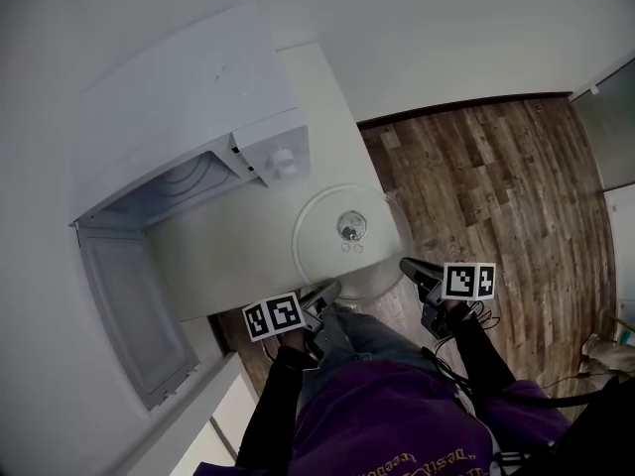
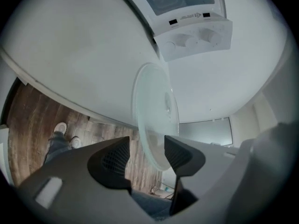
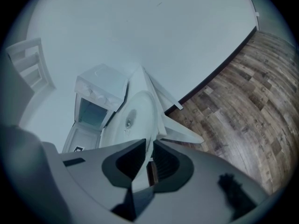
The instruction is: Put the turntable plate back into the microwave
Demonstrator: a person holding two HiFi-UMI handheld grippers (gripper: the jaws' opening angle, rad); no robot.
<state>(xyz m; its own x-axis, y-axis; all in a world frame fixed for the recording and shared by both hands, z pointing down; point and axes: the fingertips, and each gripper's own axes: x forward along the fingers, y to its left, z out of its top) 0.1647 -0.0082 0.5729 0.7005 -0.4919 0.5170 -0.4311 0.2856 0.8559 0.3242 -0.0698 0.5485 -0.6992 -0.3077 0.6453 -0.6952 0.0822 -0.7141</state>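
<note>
The clear glass turntable plate (image 1: 322, 228) lies at the near corner of the white table (image 1: 223, 261), its near rim out past the table's edge. My right gripper (image 1: 408, 267) is shut on the plate's right rim; in the right gripper view the plate (image 3: 140, 107) runs into the narrow gap between the jaws (image 3: 149, 156). My left gripper (image 1: 325, 292) is at the plate's near-left rim. In the left gripper view the plate (image 2: 153, 108) stands edge-on between wide-open jaws (image 2: 145, 157), with a gap to the left pad. The white microwave (image 1: 179, 117) stands beyond the plate with its cavity (image 1: 174, 188) open.
The microwave door (image 1: 129, 315) hangs open toward the lower left, beside the table. Its control panel with knobs (image 1: 278, 152) faces the plate. Brown wood floor (image 1: 496, 186) lies to the right, below the table's edge. A white wall runs behind.
</note>
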